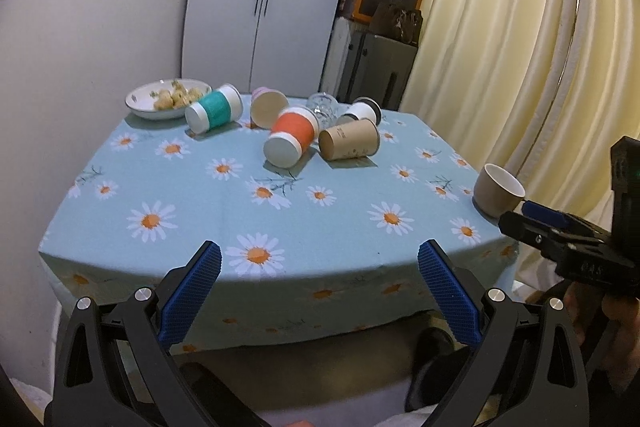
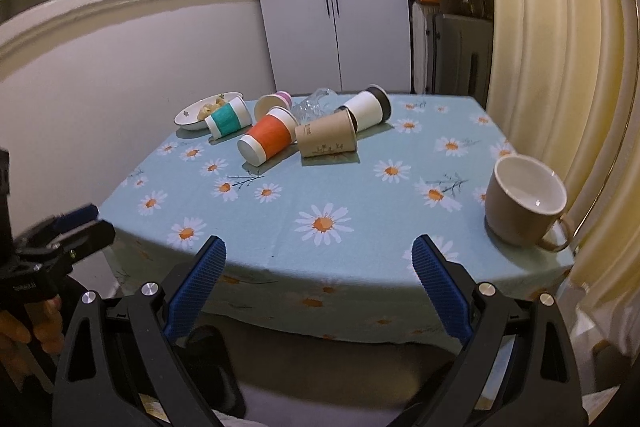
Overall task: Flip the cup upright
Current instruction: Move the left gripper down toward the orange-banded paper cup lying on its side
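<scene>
Both tongs hang at the near edge of the table (image 1: 192, 211), short of the cloth and holding nothing. The left gripper (image 1: 320, 259) stands wide, its blue pads (image 1: 192, 291) splayed to either side of a printed daisy; the right gripper (image 2: 320, 255) is just as wide.

Well ahead of the left gripper lies a huddle of tipped cups. The orange cup (image 1: 290, 139) lies on its side, white base toward the tongs, and the brown paper cup (image 1: 350, 144) lies just to its right — the two look to be touching. Further off and to the left lies the teal cup (image 1: 215, 109), with a plate of snacks (image 1: 166, 99) behind it. A pink-rimmed cup (image 1: 269, 107), a clear glass (image 1: 322, 106) and a white cup with a dark lid (image 1: 362, 111) crowd the far side of the cluster.

Ahead and to the right of the right gripper, a beige mug (image 2: 524, 201) stands upright near the table's right edge, its handle turned toward the cream curtain (image 2: 560, 47) — well apart from the fallen cups.
</scene>
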A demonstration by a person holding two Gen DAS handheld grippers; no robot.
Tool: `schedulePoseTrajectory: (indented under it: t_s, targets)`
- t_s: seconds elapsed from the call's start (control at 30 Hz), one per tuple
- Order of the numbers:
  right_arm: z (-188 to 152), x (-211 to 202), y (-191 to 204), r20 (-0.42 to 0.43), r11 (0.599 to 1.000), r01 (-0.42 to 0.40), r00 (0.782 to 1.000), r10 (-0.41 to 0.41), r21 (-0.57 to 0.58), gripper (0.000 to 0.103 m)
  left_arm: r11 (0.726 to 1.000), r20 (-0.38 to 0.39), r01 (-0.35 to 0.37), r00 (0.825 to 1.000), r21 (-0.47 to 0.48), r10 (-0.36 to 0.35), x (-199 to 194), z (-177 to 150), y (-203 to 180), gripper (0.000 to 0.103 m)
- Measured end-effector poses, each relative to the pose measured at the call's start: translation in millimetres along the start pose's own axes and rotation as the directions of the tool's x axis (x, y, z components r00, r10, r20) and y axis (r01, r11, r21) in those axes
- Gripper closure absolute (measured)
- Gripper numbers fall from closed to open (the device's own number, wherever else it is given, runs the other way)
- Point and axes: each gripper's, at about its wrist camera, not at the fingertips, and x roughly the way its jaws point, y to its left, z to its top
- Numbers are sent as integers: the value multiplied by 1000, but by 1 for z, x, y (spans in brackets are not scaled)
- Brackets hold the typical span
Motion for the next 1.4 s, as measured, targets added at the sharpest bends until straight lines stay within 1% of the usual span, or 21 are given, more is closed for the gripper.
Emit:
schedulePoseTrajectory:
  t_s: [0.07, 0.2, 0.3, 0.4, 0.47, 0.57, 0.67, 0.7, 0.73, 0.8, 0.9, 0.97, 1.03, 1.07, 1.1, 1.13, 1.2, 1.27, 1.33, 1.4]
  targets:
    - [6, 6, -5, -22, 999, -18, 1000, 19, 29, 10, 999, -35, 27, 999, -22, -28, 6, 5, 5, 7]
    - [28, 26, -17, -79, 992, -80, 993, 88, 102, 10, 999, -85, 33, 996, -10, -33, 21, 22, 14, 7]
    - [43, 35, -14, -74, 991, -106, 991, 112, 86, 10, 999, -111, 32, 993, 15, -30, 36, 44, 22, 7]
    - [68, 48, -11, -67, 989, -121, 990, 127, 82, 10, 998, -152, 44, 988, 35, -38, 57, 66, 31, 7]
    - [82, 58, -12, -74, 985, -145, 986, 152, 91, 10, 997, -202, 51, 979, 57, -38, 75, 83, 35, 7]
    - [104, 73, -8, -77, 987, -153, 985, 156, 50, 10, 996, -244, 38, 970, 84, -17, 99, 102, 39, 7]
    - [124, 89, -13, -83, 984, -166, 982, 171, 62, 10, 991, -308, 56, 951, 119, -17, 129, 124, 40, 7]
    - [131, 95, -17, -91, 981, -177, 979, 184, 78, 10, 989, -336, 68, 942, 130, -21, 142, 131, 40, 7]
    - [135, 100, -19, -96, 979, -183, 977, 191, 88, 10, 989, -355, 70, 935, 133, -19, 149, 135, 40, 7]
    - [144, 112, -26, -116, 971, -201, 970, 216, 128, 10, 988, -404, 76, 915, 133, -16, 171, 147, 40, 8]
    - [152, 135, -40, -173, 948, -232, 947, 272, 218, 10, 988, -469, 61, 883, 138, 11, 198, 159, 38, 8]
    - [152, 147, -48, -206, 937, -233, 935, 290, 260, 10, 986, -496, 69, 868, 154, 17, 213, 164, 35, 8]
    - [149, 156, -55, -229, 926, -238, 923, 310, 294, 10, 982, -521, 62, 853, 176, 40, 229, 170, 33, 8]
    - [148, 160, -59, -243, 921, -238, 917, 318, 307, 10, 982, -535, 61, 844, 180, 46, 236, 171, 33, 8]
    - [146, 164, -61, -254, 918, -237, 911, 323, 318, 10, 982, -555, 62, 830, 181, 50, 245, 173, 34, 8]
    - [144, 168, -65, -270, 913, -237, 903, 333, 333, 10, 982, -569, 63, 821, 180, 52, 251, 174, 34, 8]
    - [140, 173, -69, -285, 906, -239, 894, 346, 351, 10, 983, -592, 71, 804, 171, 45, 264, 177, 36, 8]
    - [138, 175, -71, -293, 905, -236, 891, 348, 355, 10, 982, -608, 71, 792, 173, 50, 273, 179, 38, 8]
    - [135, 177, -73, -305, 902, -232, 885, 351, 365, 10, 981, -636, 84, 770, 174, 47, 284, 177, 37, 8]
    - [134, 177, -73, -314, 902, -233, 881, 354, 363, 10, 976, -647, 74, 758, 205, 79, 292, 175, 37, 15]
